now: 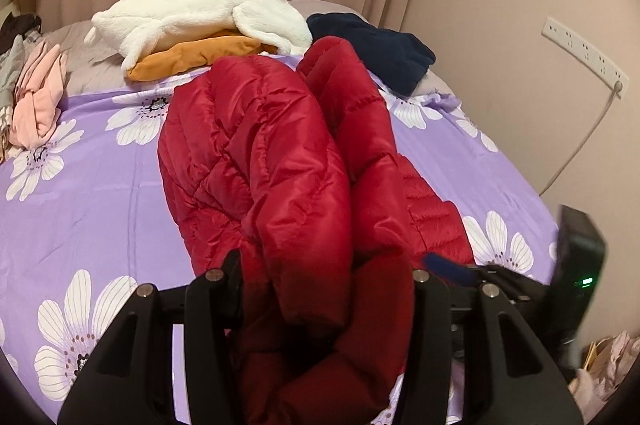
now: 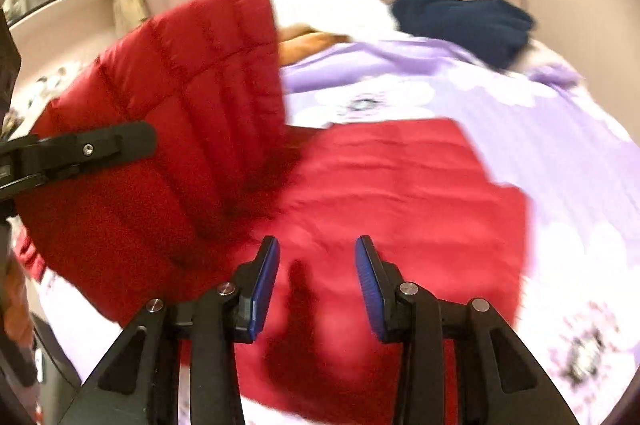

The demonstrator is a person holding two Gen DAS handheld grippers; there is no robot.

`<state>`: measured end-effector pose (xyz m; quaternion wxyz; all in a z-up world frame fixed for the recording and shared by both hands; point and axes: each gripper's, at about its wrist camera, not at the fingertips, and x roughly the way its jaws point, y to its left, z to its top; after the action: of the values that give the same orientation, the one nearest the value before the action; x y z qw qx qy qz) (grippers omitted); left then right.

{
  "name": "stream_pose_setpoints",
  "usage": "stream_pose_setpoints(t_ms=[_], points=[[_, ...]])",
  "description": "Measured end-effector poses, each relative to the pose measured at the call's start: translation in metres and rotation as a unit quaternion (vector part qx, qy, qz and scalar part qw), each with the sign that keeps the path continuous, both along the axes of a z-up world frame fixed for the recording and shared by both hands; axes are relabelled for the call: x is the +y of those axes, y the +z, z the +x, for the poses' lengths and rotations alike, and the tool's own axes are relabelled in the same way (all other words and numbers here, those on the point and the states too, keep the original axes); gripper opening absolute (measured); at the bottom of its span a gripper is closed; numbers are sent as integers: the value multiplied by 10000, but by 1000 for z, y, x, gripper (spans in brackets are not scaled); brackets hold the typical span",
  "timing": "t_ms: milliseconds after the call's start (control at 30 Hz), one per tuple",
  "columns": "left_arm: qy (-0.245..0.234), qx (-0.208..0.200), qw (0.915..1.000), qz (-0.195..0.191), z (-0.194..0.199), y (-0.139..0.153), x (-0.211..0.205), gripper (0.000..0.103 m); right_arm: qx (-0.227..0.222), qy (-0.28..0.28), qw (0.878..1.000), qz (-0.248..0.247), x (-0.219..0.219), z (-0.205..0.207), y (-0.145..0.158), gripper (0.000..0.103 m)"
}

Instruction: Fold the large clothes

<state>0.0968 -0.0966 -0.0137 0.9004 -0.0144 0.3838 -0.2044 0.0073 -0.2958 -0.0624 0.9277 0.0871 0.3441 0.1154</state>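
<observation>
jacket: red puffer jacket (image 1: 256,153) on purple floral bedsheet (image 1: 100,185), mid-bed; near end bunched + lifted, rest lying flat
step: looks like 1st fold, near part being carried over the body
L grip: left gripper (image 1: 324,289) clamped on thick red wad; angled down twd bed
R grip: right gripper (image 2: 317,285) part open, nothing btwn blue pads (image 2: 266,281); hovers over flat red panel; view blurred
next: prob lay held part square, R pins/smooths; slick puffy fabric may slide
bg: white fleece (image 1: 200,13), navy garment (image 1: 380,53) at far end

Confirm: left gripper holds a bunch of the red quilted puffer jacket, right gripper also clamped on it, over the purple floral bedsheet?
Not quite. The right gripper is open with nothing between its pads, hovering above the red quilted puffer jacket, as the right wrist view shows. The left gripper does hold a bunch of it, over the purple floral bedsheet.
</observation>
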Motion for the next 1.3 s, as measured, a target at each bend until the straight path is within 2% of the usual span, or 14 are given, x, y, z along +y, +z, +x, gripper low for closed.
stream_pose_setpoints(t_ms=[100,200,400,533,800,1100,1200,1300], points=[[-98,-45,9998,177,-5,-2,-13,50,67,-384,9991,-143,-21,-13,-7,40],[-194,-60,9992,351,-7,-6,-27,51,334,-577,9978,-35,-33,-14,-23,40],[-433,-43,9967,686,-10,-13,-53,53,418,-537,9977,34,-25,-10,-34,40],[-528,50,9960,725,-10,-18,-61,54,478,-543,9967,362,-33,-9,-39,40],[-815,193,9934,783,-14,-27,-81,57,489,-557,9956,568,-37,-9,-43,40],[-1186,506,9906,452,-9,-38,-100,64,519,-572,9921,985,-54,-9,-47,41],[-1357,696,9881,185,-6,-44,-105,67,526,-539,9910,1109,-58,-7,-51,41],[-1479,1076,9824,-377,2,-50,-101,72,553,-522,9884,1312,-64,-5,-56,41]])
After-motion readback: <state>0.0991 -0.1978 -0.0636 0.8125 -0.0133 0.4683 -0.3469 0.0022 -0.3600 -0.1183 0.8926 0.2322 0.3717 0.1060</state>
